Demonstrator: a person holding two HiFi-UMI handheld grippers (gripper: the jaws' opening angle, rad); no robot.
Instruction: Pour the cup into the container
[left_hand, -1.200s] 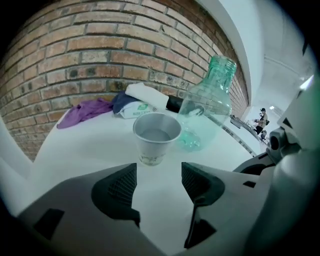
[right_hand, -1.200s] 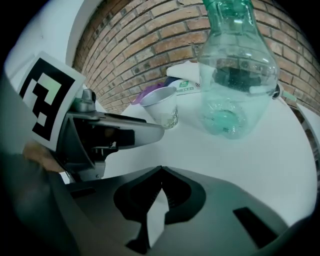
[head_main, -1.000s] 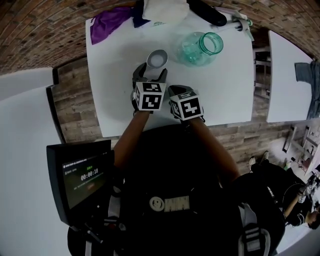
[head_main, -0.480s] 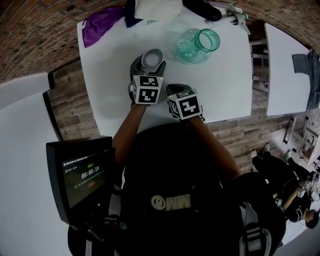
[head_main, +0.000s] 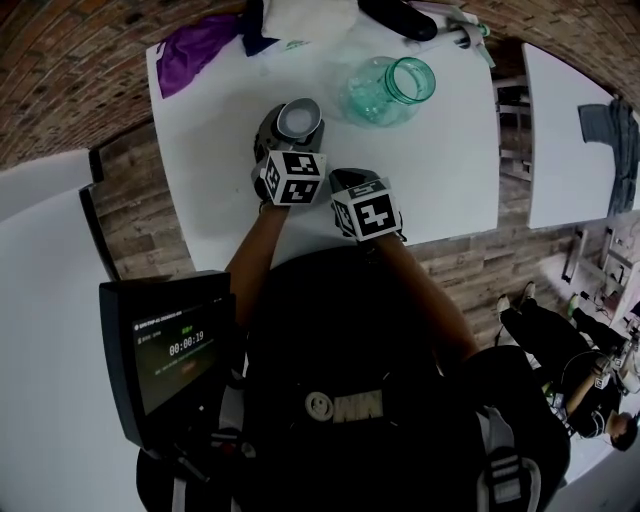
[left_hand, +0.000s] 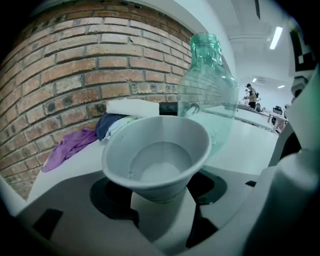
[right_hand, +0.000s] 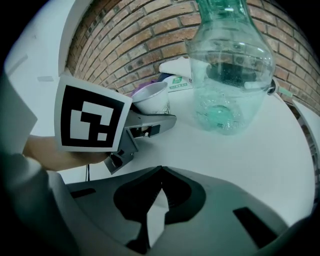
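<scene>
— What is held in the left gripper (left_hand: 162, 197)?
— A white paper cup (left_hand: 157, 150) is pinched between its jaws, low on the cup's side. The cup is held upright, and pale contents are seen at its bottom.
— Where is the container (head_main: 385, 88) found?
— It is stood on the white table (head_main: 440, 170), just beyond the cup and to its right, apart from it. It is made of clear, green-tinted material, and its mouth is uncovered.
— How is the right gripper (right_hand: 159, 187) set?
— Its jaws are pressed together, with nothing between them. It is held over the near edge of the table, just to the right of the left gripper.
— What else is seen?
— A purple cloth (head_main: 195, 48) is laid at the far left corner of the table, with a brick wall (left_hand: 75, 60) behind it.
</scene>
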